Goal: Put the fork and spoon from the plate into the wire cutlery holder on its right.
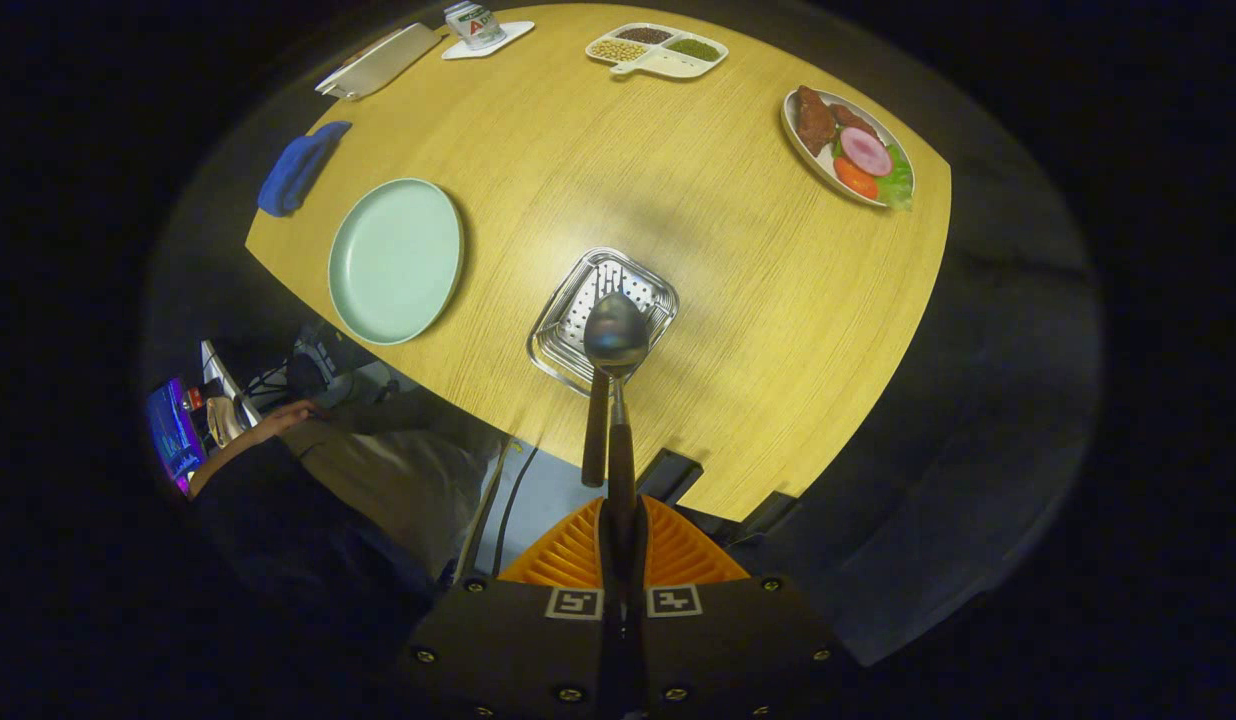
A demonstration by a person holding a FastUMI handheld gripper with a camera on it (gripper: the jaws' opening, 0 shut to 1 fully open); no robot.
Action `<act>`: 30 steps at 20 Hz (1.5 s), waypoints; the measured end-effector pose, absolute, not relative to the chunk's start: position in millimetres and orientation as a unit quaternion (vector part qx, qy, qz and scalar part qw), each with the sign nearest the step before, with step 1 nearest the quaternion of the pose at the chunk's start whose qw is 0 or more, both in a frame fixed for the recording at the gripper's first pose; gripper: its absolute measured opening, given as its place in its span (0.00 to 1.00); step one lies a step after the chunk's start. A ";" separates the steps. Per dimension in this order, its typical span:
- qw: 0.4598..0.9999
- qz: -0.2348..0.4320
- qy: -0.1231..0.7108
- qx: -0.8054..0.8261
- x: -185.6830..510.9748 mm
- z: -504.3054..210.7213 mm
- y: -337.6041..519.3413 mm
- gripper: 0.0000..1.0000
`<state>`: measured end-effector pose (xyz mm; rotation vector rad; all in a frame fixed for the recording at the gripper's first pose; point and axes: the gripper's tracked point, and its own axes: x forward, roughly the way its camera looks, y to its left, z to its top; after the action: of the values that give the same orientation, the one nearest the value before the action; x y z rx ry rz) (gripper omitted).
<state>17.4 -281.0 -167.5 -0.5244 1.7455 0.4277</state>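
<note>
From the gripper view, the gripper [619,520] looked steeply down on a wooden table [758,300] with a pale, straight grain and a curved near edge. Its two ribbed, wedge-shaped fingers [678,555] were closed almost together on the dark handle of the spoon [616,340], both pressing on it. The spoon's long axis ran straight ahead along the fingers, handle at the fingers, its shiny oval metal bowl pointing away and hanging over the wire cutlery holder [563,335]. A second dark handle, probably the fork [595,430], lay close alongside to the left and parallel, its far end hidden behind the spoon's bowl; whether the fingers also pressed on it could not be told.

The holder was a squarish basket of bright metal wire with rounded corners and a perforated floor, standing on the table just ahead of the fingers. To its left lay the plate [395,260], round, smooth and pale green. Beyond the plate sat a crumpled blue cloth [296,168], and farther off a flat pale tray [378,60] and a can [472,24] on a white mat. A divided white dish [658,50] held grains, and an oval white platter [846,146] held meat and vegetables. A person's hand [283,415] rested below the table's edge.
</note>
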 end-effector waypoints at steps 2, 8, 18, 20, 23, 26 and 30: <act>0.581 0.184 0.764 -0.215 19.0 -178.2 -276.5 0.01; 0.548 0.183 0.787 -0.214 25.4 -190.1 -268.0 0.02; 0.570 0.167 0.783 -0.186 45.4 -196.0 -264.1 0.13; 0.578 0.167 0.779 -0.180 43.8 -191.7 -263.8 0.13; 0.591 0.168 0.771 -0.171 43.7 -184.6 -264.4 0.13; 0.604 0.164 0.763 -0.159 43.8 -172.7 -268.0 0.16; 0.663 0.151 0.719 -0.148 55.6 -151.1 -267.2 0.17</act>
<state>55.6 -267.2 -151.1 -0.3343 1.6242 0.3417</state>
